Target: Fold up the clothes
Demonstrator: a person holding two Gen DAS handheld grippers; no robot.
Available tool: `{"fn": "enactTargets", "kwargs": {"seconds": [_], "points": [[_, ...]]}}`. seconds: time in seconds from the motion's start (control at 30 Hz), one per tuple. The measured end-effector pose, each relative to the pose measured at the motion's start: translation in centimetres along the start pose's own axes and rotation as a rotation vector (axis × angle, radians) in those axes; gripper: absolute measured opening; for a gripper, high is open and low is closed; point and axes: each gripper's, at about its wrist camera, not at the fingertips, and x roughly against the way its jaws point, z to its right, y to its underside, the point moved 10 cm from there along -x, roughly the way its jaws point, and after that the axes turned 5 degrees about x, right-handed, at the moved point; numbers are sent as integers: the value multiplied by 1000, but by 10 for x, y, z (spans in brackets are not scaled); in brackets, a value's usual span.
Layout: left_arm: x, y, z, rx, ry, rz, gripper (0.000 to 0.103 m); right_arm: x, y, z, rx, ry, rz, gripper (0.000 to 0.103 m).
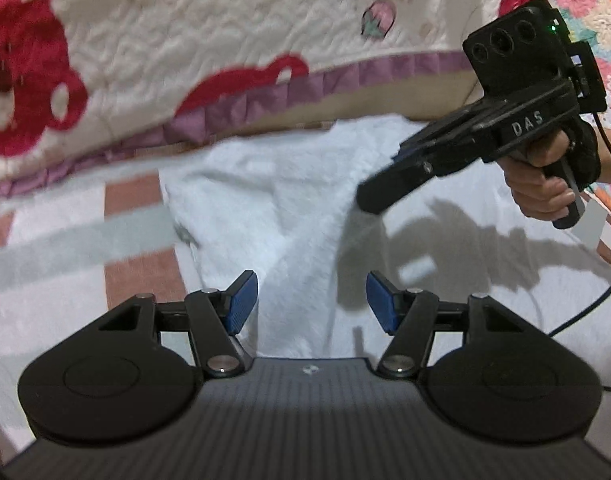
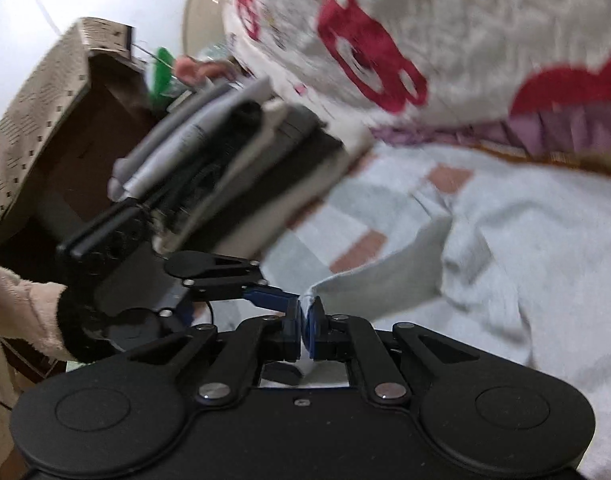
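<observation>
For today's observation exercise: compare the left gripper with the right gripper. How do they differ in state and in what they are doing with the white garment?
The left gripper has its jaws spread wide apart and holds nothing; the right gripper has its jaws shut together. The left gripper hovers over the white garment, while the right gripper pinches an edge of that garment between its blue pads. Both are black, hand-held tools with blue pads, pointed at the same garment.

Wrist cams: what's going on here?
A person is folding a white garment spread on a checked blanket. The right hand-held gripper is shut on a garment edge, lifting it. The left hand-held gripper hangs open above the cloth, holding nothing. A stack of folded clothes sits nearby.
</observation>
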Motion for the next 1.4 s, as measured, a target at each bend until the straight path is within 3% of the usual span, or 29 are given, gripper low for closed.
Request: {"fn": "enactTargets", "kwargs": {"seconds": [0.07,0.23,0.3,0.33,0.37,0.47,0.53,0.6,0.73,0.77,0.83,0.93,0.97,1.0,1.07,1.13,1.4], "points": [[4,-8,8,-26,7,37,62,6,-4,-9,27,-8,25,6],[-9,-9,38,-127,35,34,65,20,-8,-30,67,-44,54,10],[-18,-4,41,-176,13,21,51,20,-2,-37,68,-63,16,10],[-21,0,40,-190,-3,8,27,20,2,-37,67,-59,-7,11],[-24,4,38,-195,-18,-14,18,20,7,-36,66,-51,-32,12],[-25,12,35,-194,-18,-32,11,32,17,-19,-22,-25,-19,12],[-24,14,34,-198,-11,-40,11,42,20,-2,-74,15,9,13],[-21,16,33,-205,-11,-43,11,43,26,16,-83,94,-2,24],[-21,25,31,-214,-18,-61,11,48,38,52,-99,251,-24,32],[-21,27,29,-215,-23,-66,11,50,41,61,-103,291,-29,38],[-21,31,29,-220,-25,-71,11,39,45,66,-103,296,-51,45],[-19,33,30,-229,-18,-66,11,42,46,75,-141,334,-8,55],[-18,33,31,-234,-15,-58,11,44,46,79,-155,347,7,54],[-17,34,31,-240,-13,-50,11,45,46,82,-168,361,23,42],[-14,34,33,-251,-18,-27,11,48,47,88,-196,387,55,5],[-10,33,35,-260,-27,0,11,52,47,94,-223,414,86,5],[-22,58,50,-363,-17,-70,11,66,50,120,-332,519,213,10]]}}
